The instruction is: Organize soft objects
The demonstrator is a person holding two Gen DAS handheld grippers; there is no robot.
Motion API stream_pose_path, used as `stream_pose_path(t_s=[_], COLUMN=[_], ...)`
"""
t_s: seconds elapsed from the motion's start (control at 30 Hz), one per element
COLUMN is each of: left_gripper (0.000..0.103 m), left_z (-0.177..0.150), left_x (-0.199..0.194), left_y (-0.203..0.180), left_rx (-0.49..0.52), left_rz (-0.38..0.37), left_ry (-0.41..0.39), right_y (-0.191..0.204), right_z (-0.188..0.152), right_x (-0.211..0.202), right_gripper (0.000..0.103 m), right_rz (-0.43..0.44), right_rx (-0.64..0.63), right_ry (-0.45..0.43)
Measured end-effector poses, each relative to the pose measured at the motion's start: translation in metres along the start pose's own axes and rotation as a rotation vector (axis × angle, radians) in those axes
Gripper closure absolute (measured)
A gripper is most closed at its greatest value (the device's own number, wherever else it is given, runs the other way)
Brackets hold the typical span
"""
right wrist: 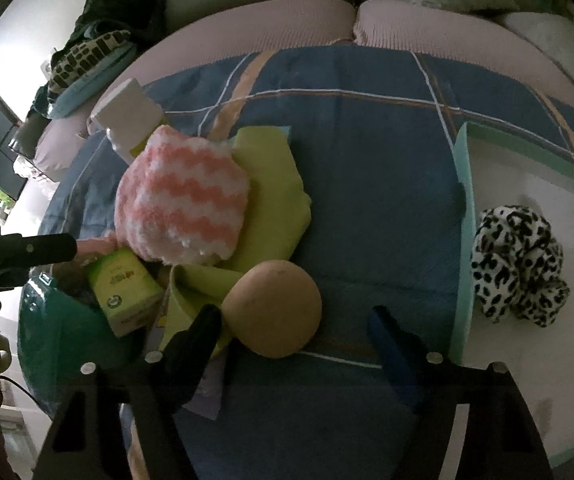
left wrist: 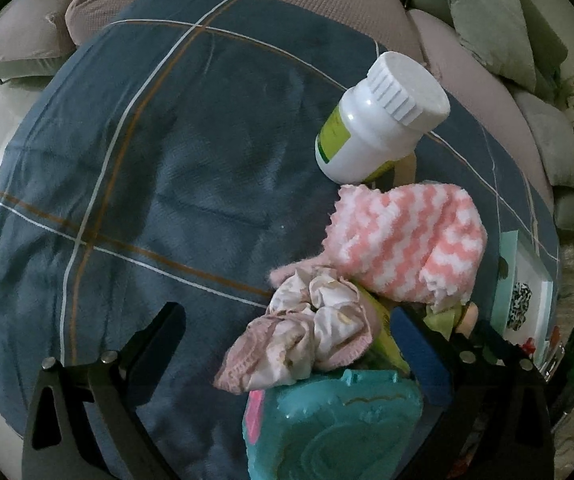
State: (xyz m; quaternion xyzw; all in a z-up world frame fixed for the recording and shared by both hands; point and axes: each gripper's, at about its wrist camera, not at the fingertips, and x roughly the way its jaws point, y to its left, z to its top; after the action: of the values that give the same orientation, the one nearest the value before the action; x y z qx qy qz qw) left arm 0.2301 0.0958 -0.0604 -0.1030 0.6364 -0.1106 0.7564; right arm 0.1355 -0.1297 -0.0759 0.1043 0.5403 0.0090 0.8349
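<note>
Right gripper (right wrist: 295, 332), fingers apart, should centre on the tan round sponge ball (right wrist: 273, 308) at twelve o'clock (soft, squeeze gently); left gripper (left wrist: 287, 344) also spread.

Pink-white zigzag cloth (left wrist: 403, 236), leopard-spotted scrunchie (right wrist: 517, 266), blue plaid blanket (left wrist: 167, 168).

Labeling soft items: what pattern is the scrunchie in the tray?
Black-and-white leopard print scrunchie, lying in the white tray; clearest in the right wrist view.
</note>
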Motion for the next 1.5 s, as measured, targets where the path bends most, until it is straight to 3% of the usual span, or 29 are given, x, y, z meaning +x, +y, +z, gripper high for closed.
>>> stream_pose_path(t_s=[0.13, 0.47, 0.73, 1.4, 1.47, 1.5], left_gripper=[0.018, 0.021, 0.026, 0.027, 0.028, 0.034], left_z=[0.000, 0.003, 0.004, 0.007, 0.008, 0.008], left_x=[0.003, 0.010, 0.015, 0.036, 0.036, 0.037], left_y=[0.004, 0.008, 0.014, 0.020, 0.021, 0.022], left_rx=[-0.021, -0.036, -0.057, -0.080, -0.079, -0.081], left_rz=[-0.020, -0.028, -0.041, -0.053, -0.053, -0.055], left_ry=[0.018, 0.013, 0.022, 0.048, 0.046, 0.044], right_y=[0.001, 0.005, 0.007, 0.003, 0.003, 0.003], right_z=[0.001, 0.000, -0.001, 0.002, 0.002, 0.002], right_x=[0.001, 0.004, 0.005, 0.013, 0.013, 0.013], right_gripper=[0.025, 0.033, 0.044, 0.044, 0.045, 0.048], right_rz=[-0.005, -0.004, 0.018, 0.034, 0.034, 0.036], right_rx=[-0.008, -0.021, -0.028, 0.001, 0.001, 0.001], right_ry=[0.000, 0.007, 0.017, 0.037, 0.037, 0.037])
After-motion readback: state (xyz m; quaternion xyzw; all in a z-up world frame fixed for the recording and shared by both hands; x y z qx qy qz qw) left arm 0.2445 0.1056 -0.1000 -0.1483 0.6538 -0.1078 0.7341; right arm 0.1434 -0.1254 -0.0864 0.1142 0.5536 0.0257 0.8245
